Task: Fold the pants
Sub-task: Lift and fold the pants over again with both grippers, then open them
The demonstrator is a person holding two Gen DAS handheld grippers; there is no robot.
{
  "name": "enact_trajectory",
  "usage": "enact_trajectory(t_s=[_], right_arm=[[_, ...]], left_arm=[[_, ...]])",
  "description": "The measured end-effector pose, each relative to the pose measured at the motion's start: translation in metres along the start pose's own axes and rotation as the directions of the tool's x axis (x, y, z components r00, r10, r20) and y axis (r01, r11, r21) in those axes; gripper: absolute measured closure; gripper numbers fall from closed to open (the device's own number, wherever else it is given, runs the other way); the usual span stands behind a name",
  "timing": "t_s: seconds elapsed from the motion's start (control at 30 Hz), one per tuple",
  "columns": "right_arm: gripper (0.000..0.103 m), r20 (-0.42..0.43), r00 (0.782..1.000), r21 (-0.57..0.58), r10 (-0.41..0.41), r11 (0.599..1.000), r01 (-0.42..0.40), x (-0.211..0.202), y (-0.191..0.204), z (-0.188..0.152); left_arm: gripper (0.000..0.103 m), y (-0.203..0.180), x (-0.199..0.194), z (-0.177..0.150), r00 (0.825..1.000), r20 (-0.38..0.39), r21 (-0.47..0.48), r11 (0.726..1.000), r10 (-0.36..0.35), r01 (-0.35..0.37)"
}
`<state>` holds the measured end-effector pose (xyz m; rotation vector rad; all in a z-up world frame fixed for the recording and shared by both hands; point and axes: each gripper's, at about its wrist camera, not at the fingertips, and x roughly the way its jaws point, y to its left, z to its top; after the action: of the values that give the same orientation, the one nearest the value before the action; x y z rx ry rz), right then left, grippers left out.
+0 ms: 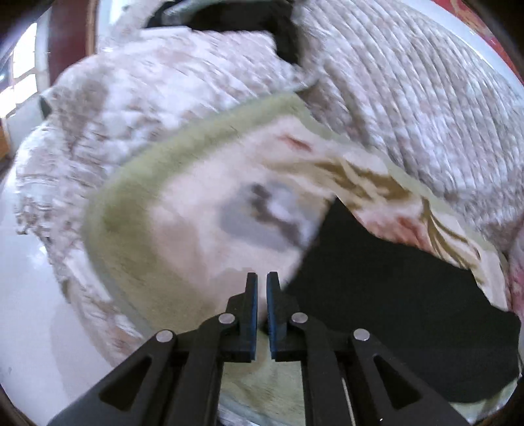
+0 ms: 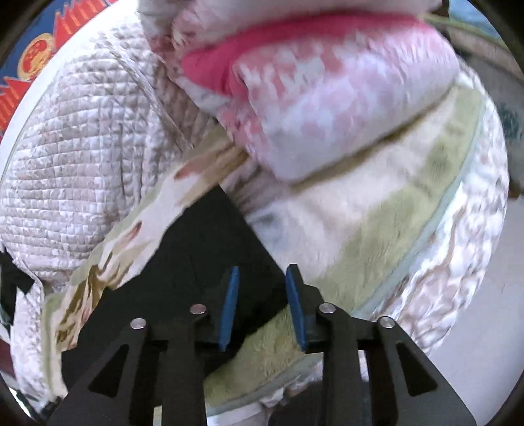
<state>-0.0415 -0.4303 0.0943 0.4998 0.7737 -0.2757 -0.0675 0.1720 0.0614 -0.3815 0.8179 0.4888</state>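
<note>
The black pants (image 1: 393,311) lie on a cream fleece blanket with a green border (image 1: 183,213), to the right of my left gripper (image 1: 262,278). Its jaws stand almost together with nothing between them, over the blanket just left of the pants' edge. In the right wrist view the pants (image 2: 203,236) spread out below and left of my right gripper (image 2: 263,273). That gripper stands open above the pants' right edge, where the cloth meets the blanket (image 2: 376,229). No cloth is pinched between its blue pads.
A beige quilted bedspread (image 1: 409,98) covers the bed around the blanket. A pink and white folded quilt (image 2: 327,98) lies beyond the pants. Another dark item (image 1: 235,16) sits at the far side. Pale floor (image 1: 26,295) shows past the bed's edge.
</note>
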Motion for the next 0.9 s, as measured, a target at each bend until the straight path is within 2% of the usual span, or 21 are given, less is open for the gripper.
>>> enact_trajectory(t_s=[0.1, 0.2, 0.23, 0.27, 0.3, 0.33, 0.4, 0.47, 0.57, 0.67, 0.77, 0.9], right_arm=[[0.068, -0.011, 0.999, -0.142, 0.045, 0.989, -0.046, 0.001, 0.031, -0.003], [0.066, -0.104, 0.988, -0.261, 0.112, 0.956, -0.136, 0.022, 0.063, -0.025], [0.066, -0.138, 0.985, -0.300, 0.104, 0.943, -0.142, 0.030, 0.069, -0.033], [0.065, -0.186, 0.981, -0.335, 0.061, 0.934, -0.122, 0.041, 0.073, -0.041], [0.065, -0.251, 0.968, -0.341, 0.003, 0.936, -0.091, 0.055, 0.070, -0.049], [0.065, -0.284, 0.959, -0.320, -0.003, 0.943, -0.092, 0.062, 0.066, -0.054], [0.065, -0.275, 0.961, -0.283, 0.035, 0.952, -0.116, 0.055, 0.061, -0.052], [0.065, -0.233, 0.972, -0.288, 0.041, 0.951, -0.109, 0.045, 0.061, -0.045], [0.065, -0.178, 0.982, -0.312, 0.061, 0.943, -0.115, 0.041, 0.066, -0.031], [0.065, -0.177, 0.981, -0.316, 0.080, 0.939, -0.133, 0.061, 0.077, -0.012], [0.065, -0.159, 0.984, -0.333, 0.076, 0.935, -0.126, 0.082, 0.091, 0.006], [0.065, -0.160, 0.984, -0.344, 0.082, 0.930, -0.134, 0.106, 0.097, 0.023]], left_arm=[[0.094, -0.002, -0.006, 0.006, 0.999, 0.024, 0.014, 1.000, -0.028, 0.027], [0.094, -0.029, -0.006, 0.003, 0.992, 0.016, 0.079, 0.990, -0.121, 0.120], [0.094, -0.042, -0.005, 0.000, 0.988, 0.003, 0.110, 0.982, -0.156, 0.155], [0.094, -0.054, -0.003, -0.003, 0.982, -0.014, 0.135, 0.973, -0.187, 0.187], [0.094, -0.066, -0.001, -0.007, 0.974, -0.039, 0.162, 0.960, -0.224, 0.227], [0.094, -0.076, 0.003, -0.012, 0.966, -0.064, 0.189, 0.947, -0.252, 0.260], [0.094, -0.091, 0.017, -0.024, 0.962, -0.132, 0.233, 0.936, -0.237, 0.263], [0.094, -0.092, 0.035, -0.035, 0.949, -0.226, 0.226, 0.936, -0.220, 0.271], [0.094, -0.090, 0.031, -0.035, 0.955, -0.203, 0.240, 0.934, -0.218, 0.265], [0.094, -0.100, 0.029, -0.026, 0.954, -0.191, 0.251, 0.929, -0.229, 0.273], [0.094, -0.119, 0.029, -0.014, 0.949, -0.173, 0.266, 0.915, -0.265, 0.304], [0.094, -0.163, 0.034, 0.006, 0.939, -0.150, 0.319, 0.884, -0.310, 0.343]])
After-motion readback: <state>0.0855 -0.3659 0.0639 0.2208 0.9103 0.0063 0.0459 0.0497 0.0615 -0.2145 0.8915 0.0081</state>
